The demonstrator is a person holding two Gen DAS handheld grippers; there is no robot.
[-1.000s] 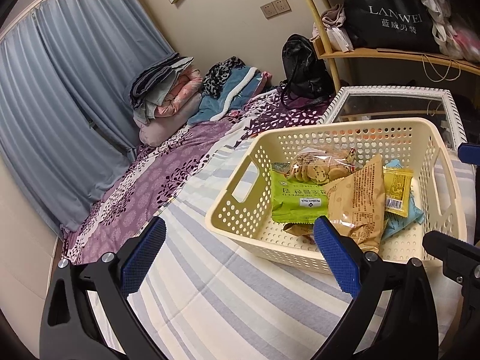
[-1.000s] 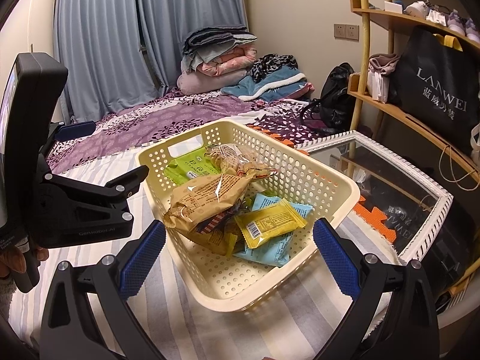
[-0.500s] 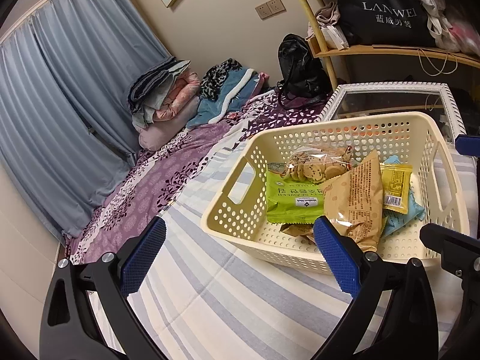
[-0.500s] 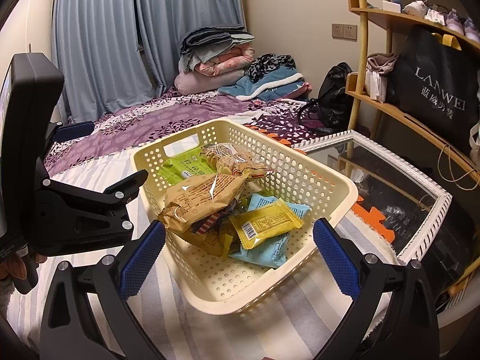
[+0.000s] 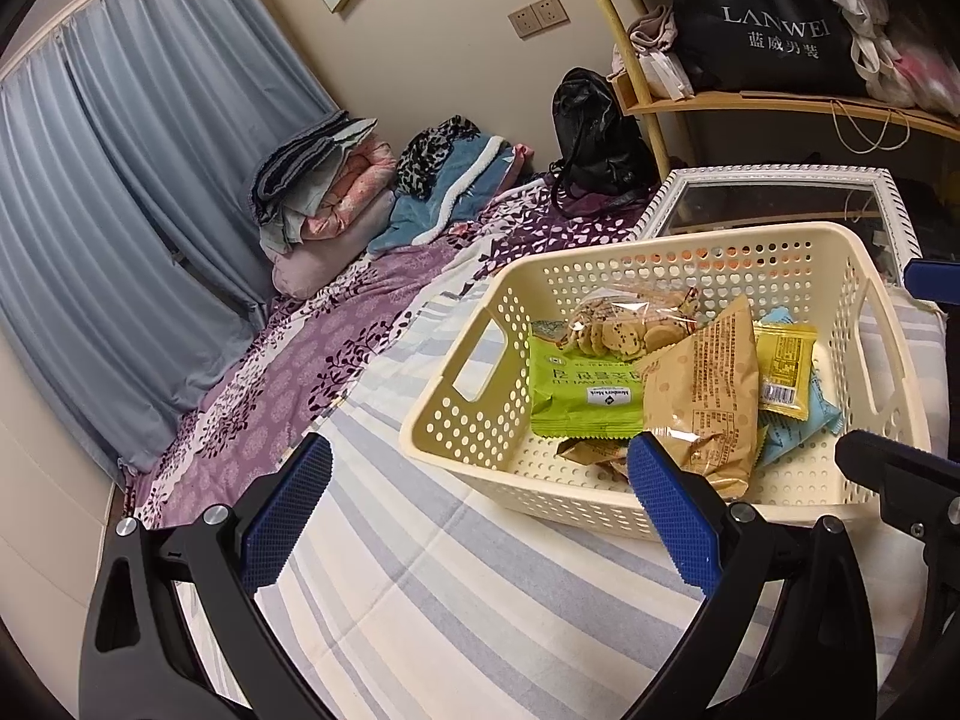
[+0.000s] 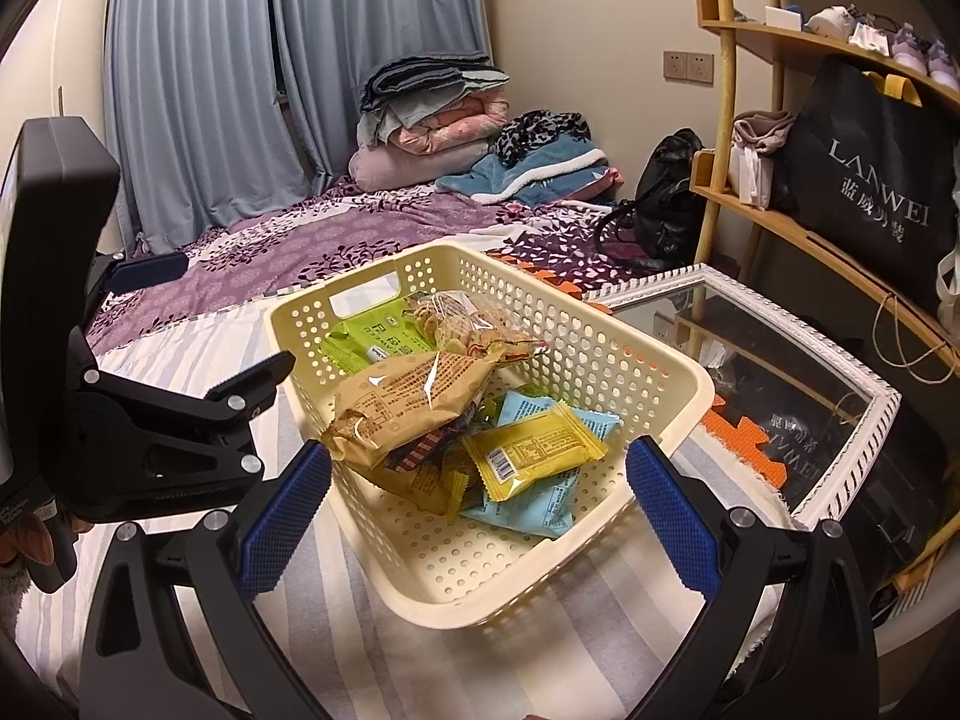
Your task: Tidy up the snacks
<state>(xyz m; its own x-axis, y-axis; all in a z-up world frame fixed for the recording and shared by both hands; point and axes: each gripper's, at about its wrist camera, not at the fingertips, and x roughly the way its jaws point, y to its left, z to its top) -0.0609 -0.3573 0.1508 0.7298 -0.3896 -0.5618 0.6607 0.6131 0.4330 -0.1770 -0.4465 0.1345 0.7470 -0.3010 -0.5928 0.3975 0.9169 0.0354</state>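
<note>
Since a second ago we have drawn both grippers back a little: in the left wrist view the cream perforated basket (image 5: 672, 372) sits slightly lower and further right in the frame, and in the right wrist view it has slid a touch toward the lower middle. Nothing inside it has shifted.

We hold the left gripper (image 5: 480, 516) with its jaws wide and empty, low in the frame over the striped blanket (image 5: 456, 612); its right blue pad overlaps the basket's near wall. The right gripper (image 6: 477, 516) is likewise spread wide with nothing between the pads, framing the basket's near corner.

The snacks all lie in the basket at centre right of the left view: a green packet (image 5: 582, 393), a clear bag of round cookies (image 5: 630, 324) resting on its far edge, a tan paper-look bag (image 5: 702, 402) leaning across the middle, a yellow packet (image 5: 783, 369) and blue packets (image 5: 804, 420) beneath it.

Around it we see a white-framed mirror (image 6: 780, 372) lying flat just beyond the basket, a black handbag (image 6: 666, 204), folded bedding (image 6: 432, 120) against blue curtains (image 6: 198, 90), and a black LANWEI bag (image 6: 870, 192) on the bamboo shelf (image 6: 774, 222). The left gripper's black body (image 6: 138, 420) blocks the left side of the right wrist view.
</note>
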